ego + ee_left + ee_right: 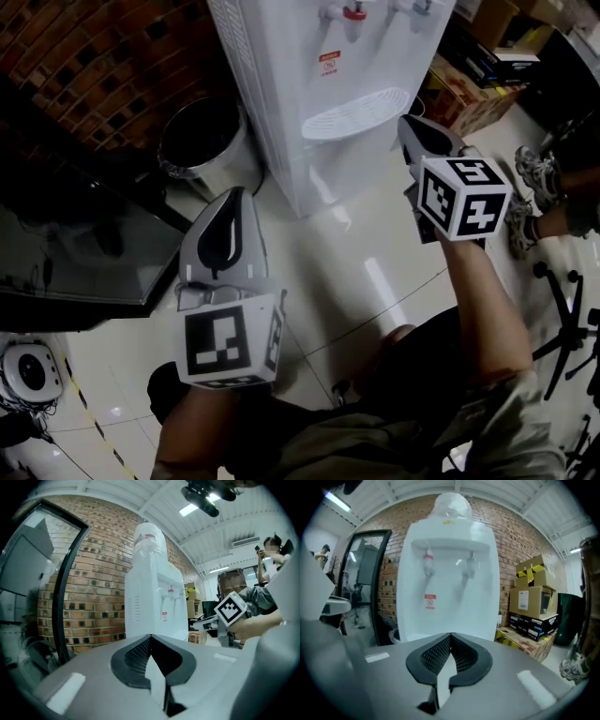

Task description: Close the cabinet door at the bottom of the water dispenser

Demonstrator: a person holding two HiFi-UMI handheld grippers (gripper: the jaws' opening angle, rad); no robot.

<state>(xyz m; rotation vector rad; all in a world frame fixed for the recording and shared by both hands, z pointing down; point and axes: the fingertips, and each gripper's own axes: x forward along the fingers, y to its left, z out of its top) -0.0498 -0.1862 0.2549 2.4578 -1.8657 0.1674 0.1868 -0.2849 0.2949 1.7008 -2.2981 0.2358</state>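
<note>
- The white water dispenser [281, 84] stands on the tiled floor against a brick wall, between a metal bin [202, 141] and stacked boxes [469, 89]. Its lower front [352, 173] looks flat and flush (no door leaf sticks out).
- The left gripper [234, 197] is held low beside the dispenser, its jaws pressed together on nothing.
- The right gripper [417, 131] is held higher, just beside the drip tray [356, 117], its jaws likewise together and empty.

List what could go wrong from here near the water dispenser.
The right gripper, jaws shut, sits close beside the drip tray of the water dispenser; a swing could knock it.
Its lower front is seen too steeply to tell whether the door is fully shut; it may swing open.
</note>
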